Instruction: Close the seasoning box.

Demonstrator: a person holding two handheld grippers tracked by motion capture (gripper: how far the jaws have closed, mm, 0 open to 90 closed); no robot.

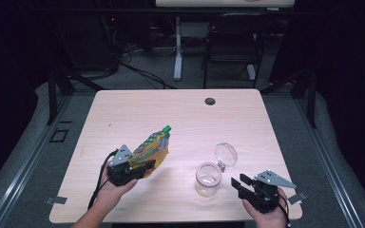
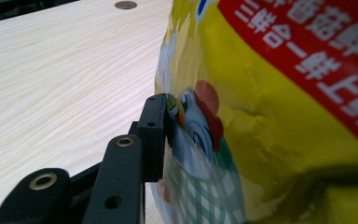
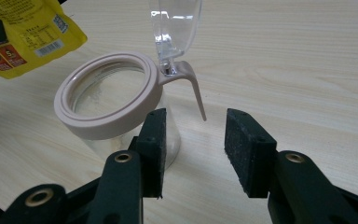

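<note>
Left gripper (image 1: 138, 170): clenched on the lower part of the spouted pouch (image 1: 152, 147), lifted off the table (image 1: 123, 114) at its near left; in the left gripper view one black pad (image 2: 154, 135) presses into the printed film

Spouted pouch: yellow foil-like bag with red panel and green screw cap (image 1: 167, 128), tilted so the cap points up and toward the far right; likely soft and crinkly, contents able to shift, so a hold low on the body looks safer than one near the spout

Glass jar (image 1: 207, 178): stands on the table between the two grippers, nearer the right; pinkish rim ring (image 3: 107, 112) and clear hinged lid (image 1: 225, 154) flipped upright, mouth open; probably rigid, smooth, breakable and easy to tip

Where to hold the jar: by the clear wall below the ring, judged the steadiest place

Right gripper (image 3: 193, 149): released, jaws apart with nothing between them, just beside the jar's near side at the table's near right

Risk: pouch could sag or spill past the narrow mouth
</note>
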